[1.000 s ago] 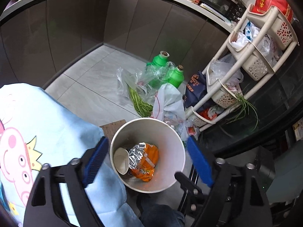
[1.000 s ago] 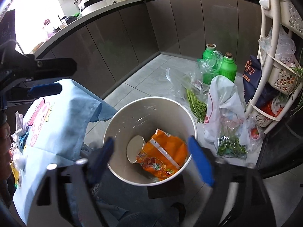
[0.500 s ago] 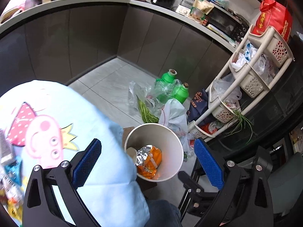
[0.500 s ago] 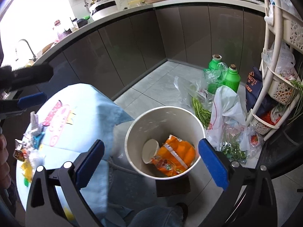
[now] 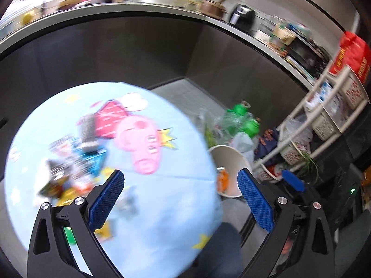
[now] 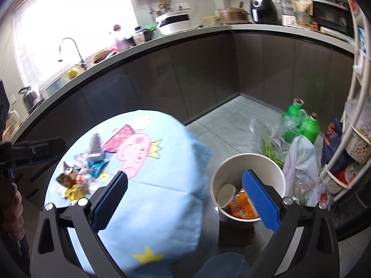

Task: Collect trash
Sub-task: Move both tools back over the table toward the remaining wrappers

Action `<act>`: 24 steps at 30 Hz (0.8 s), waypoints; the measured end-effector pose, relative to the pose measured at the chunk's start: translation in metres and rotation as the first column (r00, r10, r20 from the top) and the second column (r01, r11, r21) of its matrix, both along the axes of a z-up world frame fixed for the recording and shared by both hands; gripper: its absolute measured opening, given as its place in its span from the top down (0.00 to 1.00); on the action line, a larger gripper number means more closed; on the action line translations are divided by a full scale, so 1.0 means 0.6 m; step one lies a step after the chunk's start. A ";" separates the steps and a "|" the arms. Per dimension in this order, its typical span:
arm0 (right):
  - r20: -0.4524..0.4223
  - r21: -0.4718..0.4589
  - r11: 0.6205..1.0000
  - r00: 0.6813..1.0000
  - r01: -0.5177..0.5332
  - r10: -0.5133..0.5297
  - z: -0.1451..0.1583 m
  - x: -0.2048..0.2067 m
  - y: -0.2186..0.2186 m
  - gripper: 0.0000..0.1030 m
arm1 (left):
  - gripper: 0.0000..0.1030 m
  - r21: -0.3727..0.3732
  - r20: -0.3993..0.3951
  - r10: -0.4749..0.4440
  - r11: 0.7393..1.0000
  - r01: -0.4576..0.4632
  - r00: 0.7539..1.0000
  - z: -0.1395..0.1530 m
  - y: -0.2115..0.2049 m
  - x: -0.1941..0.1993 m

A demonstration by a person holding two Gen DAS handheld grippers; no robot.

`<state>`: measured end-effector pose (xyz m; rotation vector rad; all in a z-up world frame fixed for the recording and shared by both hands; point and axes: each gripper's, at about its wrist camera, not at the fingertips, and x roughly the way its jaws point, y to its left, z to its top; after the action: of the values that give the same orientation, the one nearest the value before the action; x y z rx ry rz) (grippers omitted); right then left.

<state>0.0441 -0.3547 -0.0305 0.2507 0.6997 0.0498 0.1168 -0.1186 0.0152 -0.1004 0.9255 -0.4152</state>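
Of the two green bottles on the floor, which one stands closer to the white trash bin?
The shorter-looking green bottle on the right, just behind the white plastic bag, stands closer to the white trash bin. The other green bottle stands behind it to the left.

Round table (image 6: pixel 162 203) sits left of the bin (image 6: pixel 273 169), bin on the floor just beside the table edge. Wrapper pile (image 6: pixel 78 176) lies on the table's left part, near the rim. In the bin: 1 snack bag (image 6: pixel 241 206) with a cup (image 6: pixel 226 195) to its left. Behind the bin: 2 bottles (image 6: pixel 301 125) and plastic bags (image 6: pixel 299 159) on the floor. Tiered rack (image 6: pixel 357 143) stands right of those. Counter (image 6: pixel 185 37) runs behind everything, appliances on top
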 end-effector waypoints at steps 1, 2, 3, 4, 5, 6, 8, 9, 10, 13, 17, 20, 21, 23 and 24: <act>0.002 -0.004 1.000 1.000 -0.019 0.019 0.003 0.001 0.015 0.03 | 0.08 0.002 -0.001 0.018 1.000 -0.018 1.000 -0.001 0.020 -0.004; 0.005 -0.007 0.999 0.999 -0.038 0.038 0.006 0.001 0.029 0.03 | 0.08 0.009 -0.004 0.048 0.999 -0.048 0.999 -0.003 0.046 -0.010; 0.006 -0.009 0.998 0.998 -0.057 0.057 0.008 0.003 0.043 0.03 | 0.08 0.015 -0.007 0.079 0.997 -0.079 0.997 -0.006 0.070 -0.013; 0.006 -0.009 0.997 0.997 -0.072 0.072 0.010 0.004 0.053 0.03 | 0.08 0.018 -0.011 0.103 0.995 -0.103 0.995 -0.010 0.094 -0.018; 0.007 -0.008 0.996 0.996 -0.091 0.091 0.011 0.006 0.066 0.03 | 0.08 0.020 -0.018 0.131 0.991 -0.130 0.991 -0.014 0.117 -0.022; 0.006 -0.006 0.994 0.994 -0.107 0.107 0.012 0.009 0.079 0.03 | 0.08 0.022 -0.027 0.155 0.988 -0.155 0.988 -0.019 0.138 -0.026; 0.003 -0.001 0.990 0.990 -0.138 0.138 0.013 0.014 0.102 0.03 | 0.08 0.024 -0.044 0.198 0.980 -0.197 0.979 -0.028 0.176 -0.030; 0.000 0.006 0.987 0.987 -0.161 0.161 0.012 0.017 0.115 0.03 | 0.08 0.026 -0.052 0.220 0.975 -0.219 0.974 -0.035 0.197 -0.034; -0.005 0.011 0.983 0.983 -0.184 0.184 0.009 0.020 0.126 0.03 | 0.08 0.029 -0.059 0.239 0.971 -0.238 0.969 -0.041 0.214 -0.038; -0.026 0.003 0.969 0.969 -0.247 0.247 0.000 0.029 0.174 0.03 | 0.08 0.032 -0.084 0.280 0.960 -0.279 0.956 -0.059 0.258 -0.047; -0.071 0.003 0.946 0.944 -0.323 0.323 -0.019 0.045 0.233 0.03 | 0.08 0.041 -0.102 0.301 0.954 -0.299 0.948 -0.075 0.287 -0.065; -0.103 -0.009 0.943 0.939 -0.332 0.329 -0.034 0.060 0.260 0.03 | 0.08 0.044 -0.096 0.292 0.956 -0.289 0.951 -0.081 0.297 -0.079; -0.120 -0.005 0.943 0.937 -0.332 0.329 -0.040 0.067 0.265 0.03 | 0.08 0.043 -0.097 0.286 0.958 -0.283 0.953 -0.083 0.297 -0.080; -0.151 0.007 0.944 0.933 -0.329 0.326 -0.053 0.083 0.277 0.04 | 0.08 0.040 -0.107 0.277 0.961 -0.274 0.955 -0.090 0.301 -0.082; -0.166 0.004 0.944 0.931 -0.329 0.326 -0.060 0.091 0.285 0.08 | 0.08 0.038 -0.113 0.275 0.962 -0.272 0.955 -0.093 0.302 -0.082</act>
<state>0.0986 -0.1836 -0.0662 0.1132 0.9013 0.3434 0.0678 0.0628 -0.0408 -0.2321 1.0151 -0.1428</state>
